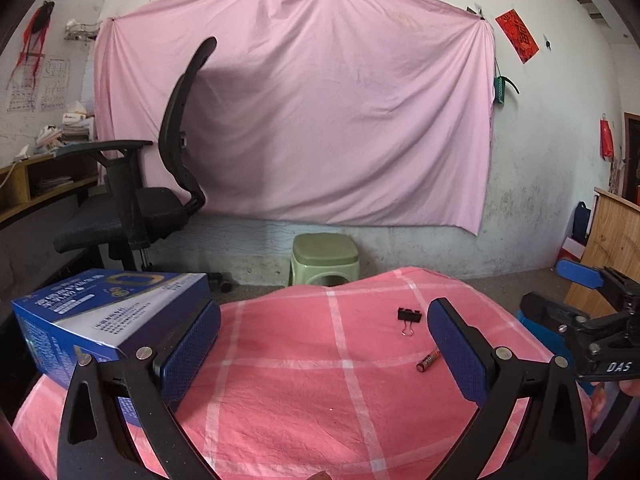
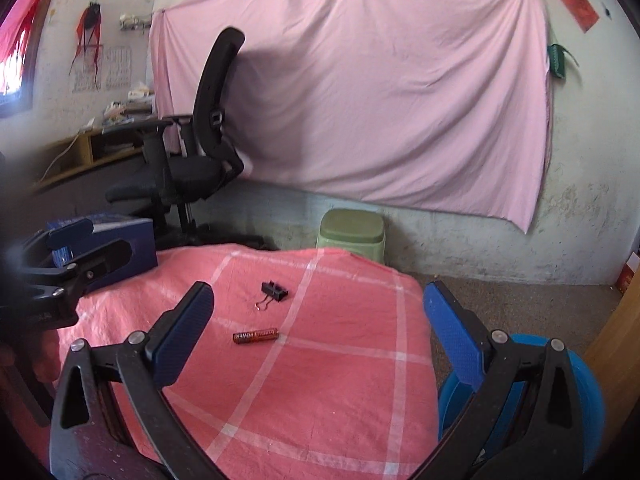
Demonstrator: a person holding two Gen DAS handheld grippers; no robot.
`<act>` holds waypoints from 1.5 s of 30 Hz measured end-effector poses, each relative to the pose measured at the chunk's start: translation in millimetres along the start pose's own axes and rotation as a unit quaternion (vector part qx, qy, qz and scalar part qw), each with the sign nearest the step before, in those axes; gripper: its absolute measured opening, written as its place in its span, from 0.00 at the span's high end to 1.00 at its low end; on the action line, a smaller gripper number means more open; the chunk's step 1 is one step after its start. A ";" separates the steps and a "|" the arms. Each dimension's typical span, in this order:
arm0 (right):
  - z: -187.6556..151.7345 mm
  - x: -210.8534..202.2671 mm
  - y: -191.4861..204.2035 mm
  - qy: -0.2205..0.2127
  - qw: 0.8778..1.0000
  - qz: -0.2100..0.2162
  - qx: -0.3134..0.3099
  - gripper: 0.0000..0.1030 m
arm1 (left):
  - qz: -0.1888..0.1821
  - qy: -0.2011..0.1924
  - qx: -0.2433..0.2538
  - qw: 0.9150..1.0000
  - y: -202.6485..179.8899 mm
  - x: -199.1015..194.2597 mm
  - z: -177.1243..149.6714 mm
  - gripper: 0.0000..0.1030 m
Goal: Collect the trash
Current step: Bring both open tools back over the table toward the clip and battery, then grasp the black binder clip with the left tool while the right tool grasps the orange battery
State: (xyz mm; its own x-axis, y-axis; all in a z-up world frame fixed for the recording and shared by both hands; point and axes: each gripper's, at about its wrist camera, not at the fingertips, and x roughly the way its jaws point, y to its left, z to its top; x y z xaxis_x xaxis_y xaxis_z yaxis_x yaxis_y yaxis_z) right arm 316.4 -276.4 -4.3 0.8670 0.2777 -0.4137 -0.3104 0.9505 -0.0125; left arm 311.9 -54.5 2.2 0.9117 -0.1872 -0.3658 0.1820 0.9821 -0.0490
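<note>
A red-brown battery point(image 2: 256, 336) lies on the pink checked cloth point(image 2: 320, 400), with a black binder clip point(image 2: 274, 292) just beyond it. My right gripper point(image 2: 320, 332) is open above the cloth, the battery low between its fingers and untouched. In the left wrist view the battery point(image 1: 429, 361) and clip point(image 1: 409, 316) sit close to the right finger of my open left gripper point(image 1: 324, 344), which holds nothing. A blue carton point(image 1: 112, 316) stands just outside its left finger. A blue bin point(image 2: 580, 392) stands below the table's right edge.
A green plastic stool point(image 2: 352, 232) stands on the floor beyond the table. A black office chair point(image 2: 192, 168) is at the back left, near a wooden desk. A pink sheet point(image 1: 300, 112) covers the wall. A wooden cabinet point(image 1: 612, 248) is at the right.
</note>
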 end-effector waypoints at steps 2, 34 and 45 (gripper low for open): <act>0.8 10.2 0.8 0.026 1.000 0.007 -0.006 0.00 | -0.004 0.014 0.003 1.000 0.9 5.2 -0.1 0.01; -13.8 96.1 43.1 0.235 0.965 0.087 -0.082 0.34 | -0.052 0.228 0.002 0.972 6.4 91.9 -1.4 0.65; -15.9 88.4 26.4 0.232 0.968 0.074 -0.062 0.38 | -0.098 0.246 0.003 0.964 -0.8 104.8 -1.1 0.65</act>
State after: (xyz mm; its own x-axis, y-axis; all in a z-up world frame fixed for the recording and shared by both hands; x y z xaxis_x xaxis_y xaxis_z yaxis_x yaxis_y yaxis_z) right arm 378.6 -229.0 -55.7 0.5494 0.2902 -0.7835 -0.4880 0.8726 -0.0190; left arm 406.9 -74.9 -37.1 0.5749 -0.3343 -0.7468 0.3364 0.9286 -0.1567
